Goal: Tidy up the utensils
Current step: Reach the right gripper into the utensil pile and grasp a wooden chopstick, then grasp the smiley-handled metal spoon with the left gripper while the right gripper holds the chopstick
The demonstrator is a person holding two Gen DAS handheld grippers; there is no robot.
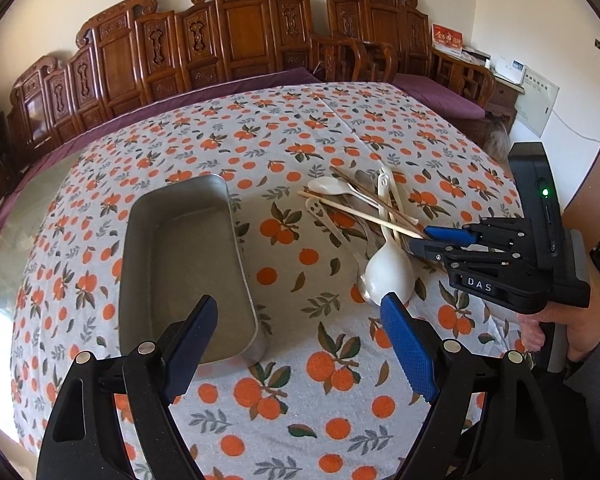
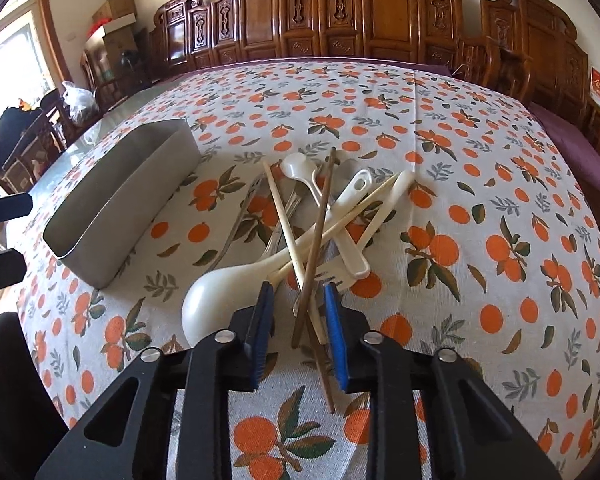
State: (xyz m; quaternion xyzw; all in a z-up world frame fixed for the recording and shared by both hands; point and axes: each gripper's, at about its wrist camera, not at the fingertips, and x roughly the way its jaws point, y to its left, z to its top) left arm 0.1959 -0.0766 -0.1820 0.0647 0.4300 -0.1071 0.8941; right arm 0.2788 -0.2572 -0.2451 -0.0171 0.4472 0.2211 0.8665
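A pile of utensils lies on the orange-print tablecloth (image 1: 284, 384): a white ladle (image 1: 390, 272) (image 2: 220, 292), white spoons (image 2: 300, 168), pale chopsticks (image 2: 284, 224), a brown chopstick (image 2: 320, 232), a white fork (image 2: 334, 272) and metal cutlery (image 2: 236, 228). To its left stands an empty metal tray (image 1: 180, 248) (image 2: 112, 200). My right gripper (image 2: 298, 288) (image 1: 420, 239) is low at the pile's near end, jaws narrow, with the chopstick ends between the blue pads; no pad visibly presses them. My left gripper (image 1: 300, 300) stands wide open over bare cloth between tray and ladle.
A carved wooden bench (image 1: 244, 32) with a purple cushion (image 1: 440, 96) runs along the table's far side. A person's hand (image 1: 572, 328) holds the right gripper's handle. Bare glass tabletop (image 1: 56, 184) shows left of the cloth. Chairs and bags (image 2: 76, 96) stand far left.
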